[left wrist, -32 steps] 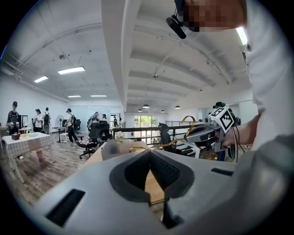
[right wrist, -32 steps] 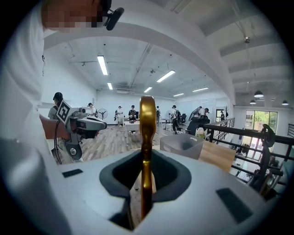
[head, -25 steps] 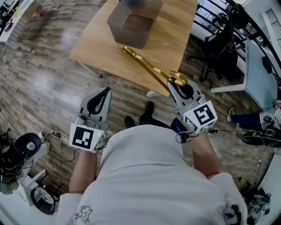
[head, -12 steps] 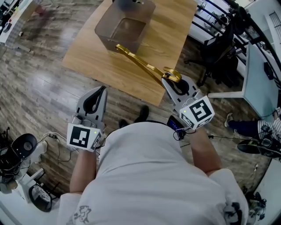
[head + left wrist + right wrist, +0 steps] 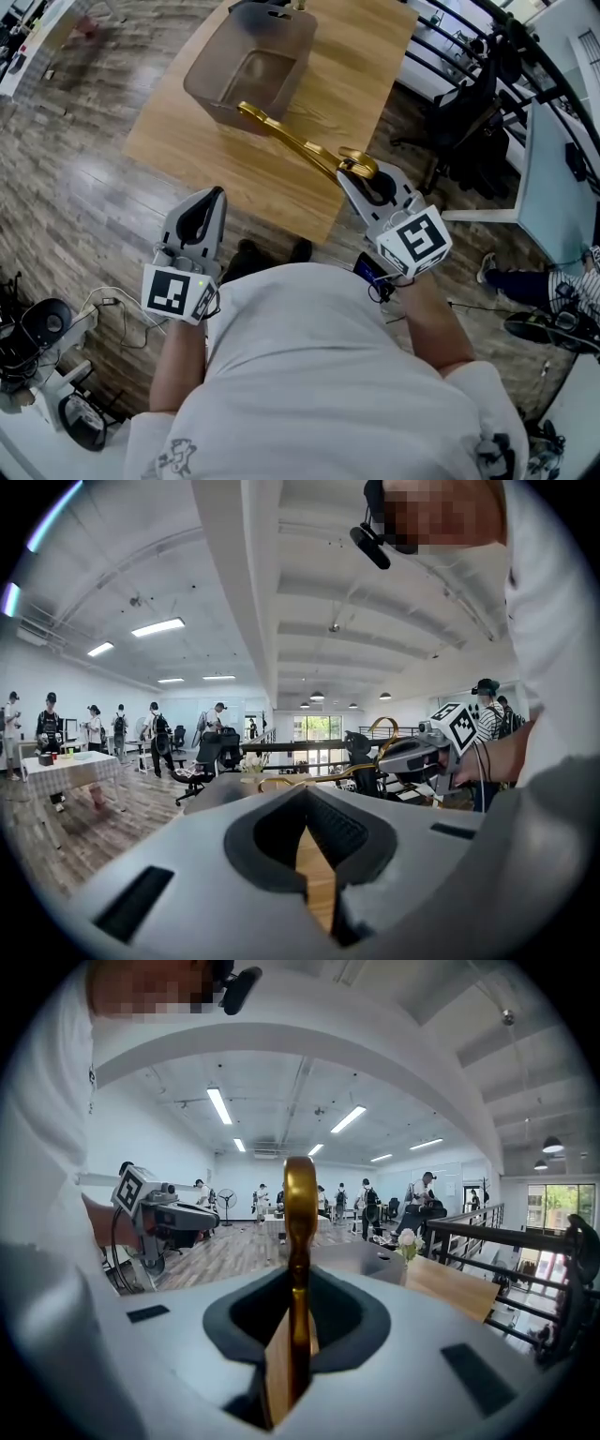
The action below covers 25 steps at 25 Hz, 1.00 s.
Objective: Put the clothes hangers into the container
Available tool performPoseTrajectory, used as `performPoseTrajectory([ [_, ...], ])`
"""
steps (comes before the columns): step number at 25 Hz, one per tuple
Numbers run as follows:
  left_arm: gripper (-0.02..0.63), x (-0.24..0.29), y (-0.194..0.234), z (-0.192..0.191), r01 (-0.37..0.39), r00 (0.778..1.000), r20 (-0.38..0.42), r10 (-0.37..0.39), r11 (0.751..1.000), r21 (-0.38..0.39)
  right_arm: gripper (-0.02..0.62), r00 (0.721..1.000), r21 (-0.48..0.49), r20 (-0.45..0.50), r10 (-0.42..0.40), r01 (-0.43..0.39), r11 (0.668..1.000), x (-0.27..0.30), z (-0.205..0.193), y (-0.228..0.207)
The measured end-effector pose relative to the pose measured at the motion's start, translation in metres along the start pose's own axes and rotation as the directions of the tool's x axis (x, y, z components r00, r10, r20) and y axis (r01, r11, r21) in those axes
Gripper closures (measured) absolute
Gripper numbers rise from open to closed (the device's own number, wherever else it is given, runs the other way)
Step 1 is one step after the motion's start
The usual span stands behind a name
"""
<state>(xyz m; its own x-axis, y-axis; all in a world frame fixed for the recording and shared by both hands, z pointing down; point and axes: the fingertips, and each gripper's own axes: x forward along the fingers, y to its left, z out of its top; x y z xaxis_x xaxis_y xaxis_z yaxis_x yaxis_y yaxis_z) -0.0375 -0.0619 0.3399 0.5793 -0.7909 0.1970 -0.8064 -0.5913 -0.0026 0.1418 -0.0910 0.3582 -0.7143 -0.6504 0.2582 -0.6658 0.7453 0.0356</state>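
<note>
A gold clothes hanger (image 5: pixel 291 139) is held out over the wooden table (image 5: pixel 234 164), and my right gripper (image 5: pixel 352 175) is shut on its hook end. The hanger's far tip reaches the near wall of the translucent grey container (image 5: pixel 286 52), which stands on the table. In the right gripper view the hanger (image 5: pixel 298 1213) stands edge-on between the jaws of the right gripper (image 5: pixel 292 1335). My left gripper (image 5: pixel 217 193) hovers over the floor just short of the table's near edge, shut with nothing in it. The left gripper view shows its jaws (image 5: pixel 314 841) closed, with the hanger (image 5: pixel 380 728) off to the right.
Black office chairs (image 5: pixel 469 94) and a white desk (image 5: pixel 553 159) stand right of the table. Camera gear and cables (image 5: pixel 47 328) lie on the floor at lower left. Another person's feet (image 5: pixel 525 258) show at the right edge. Several people stand far off across the room.
Both grippers have moved forward toward the table. The hanger has travelled with the right gripper, its tip now at the container's near wall. The left gripper stays shut and empty.
</note>
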Motion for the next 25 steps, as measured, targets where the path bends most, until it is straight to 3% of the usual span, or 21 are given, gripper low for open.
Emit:
performPoseTrajectory([
  [18,0.600,0.036,0.052,-0.009,0.039,0.999,-0.033,-0.040,0.999,-0.030,0.528,0.998,0.010,-0.054,-0.013,0.013,1.000,0.056,0.000,-0.022],
  [25,0.600,0.051,0.093,-0.021,0.062,0.996,-0.058,-0.065,0.997,-0.052,0.528,0.995,-0.054,-0.096,-0.035,0.030,0.998,0.100,0.008,-0.031],
])
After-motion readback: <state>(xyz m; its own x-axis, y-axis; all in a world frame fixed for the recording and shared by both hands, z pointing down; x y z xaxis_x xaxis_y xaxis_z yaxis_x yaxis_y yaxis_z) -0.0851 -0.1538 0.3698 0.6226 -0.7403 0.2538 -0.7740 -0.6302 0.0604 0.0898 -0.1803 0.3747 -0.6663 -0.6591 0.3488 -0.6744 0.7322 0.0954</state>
